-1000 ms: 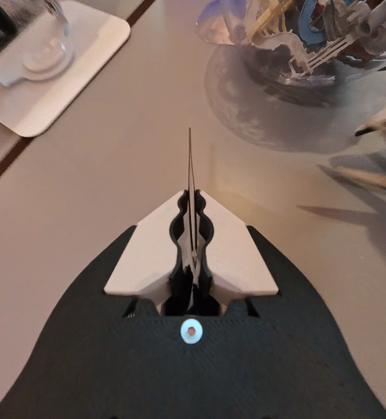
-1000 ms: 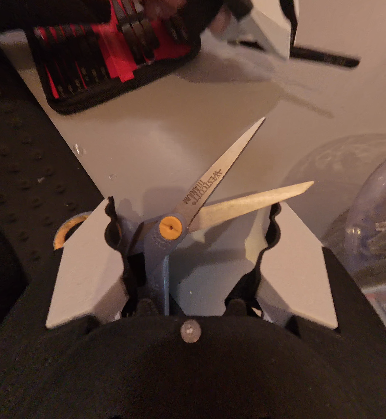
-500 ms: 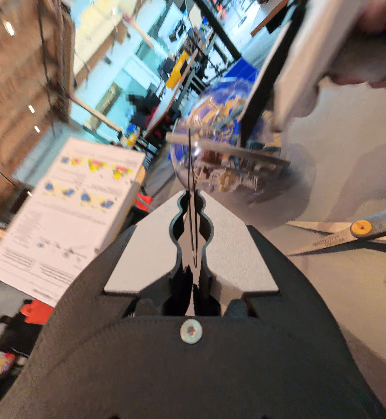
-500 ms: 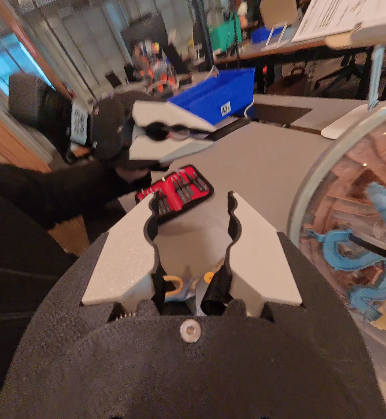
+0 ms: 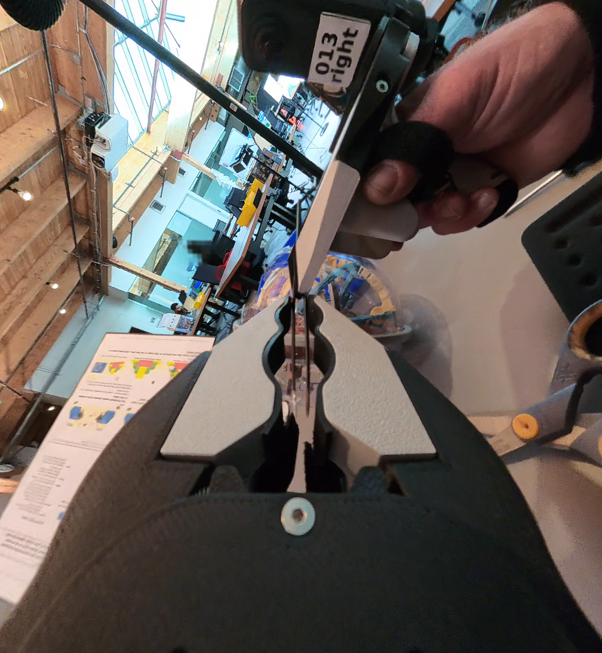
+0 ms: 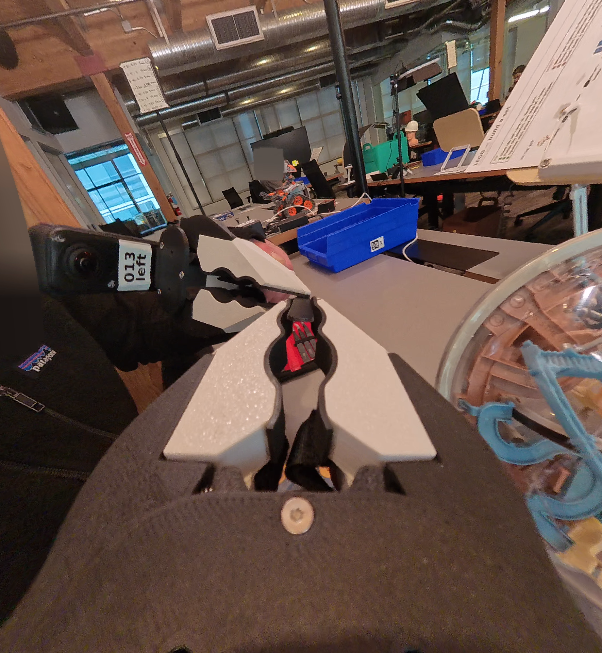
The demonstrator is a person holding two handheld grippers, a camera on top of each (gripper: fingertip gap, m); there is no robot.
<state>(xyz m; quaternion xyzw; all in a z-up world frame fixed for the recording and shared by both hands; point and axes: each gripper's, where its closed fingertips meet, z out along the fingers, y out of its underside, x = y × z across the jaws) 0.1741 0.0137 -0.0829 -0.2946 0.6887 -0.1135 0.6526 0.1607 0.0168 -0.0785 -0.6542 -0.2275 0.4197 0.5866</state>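
Note:
My left gripper (image 5: 299,300) is shut on thin black tweezers (image 5: 307,371) that stick out forward past its tips. My right gripper (image 5: 303,291), held by a hand (image 5: 487,106), comes down from above and its tip touches the left gripper's tips and the tweezers. In the right wrist view my right gripper (image 6: 300,304) has its jaws almost closed, with a narrow gap. The left gripper (image 6: 285,295) meets it tip to tip from the left. I cannot tell whether the right jaws pinch the tweezers. Grey scissors (image 5: 525,425) with an orange pivot lie on the table at right.
A clear sphere with a coloured maze inside (image 6: 540,388) stands close on the right. A red tool kit (image 6: 297,353) shows through the right jaws. A blue bin (image 6: 356,233) sits farther back on the grey table (image 6: 398,293). A printed sign board (image 5: 80,441) stands beside the sphere. My left and right fingertips are right by each other.
The right gripper has let go of the scissors, which now lie on the table, and its jaws have narrowed. Both grippers have lifted and come together tip to tip.

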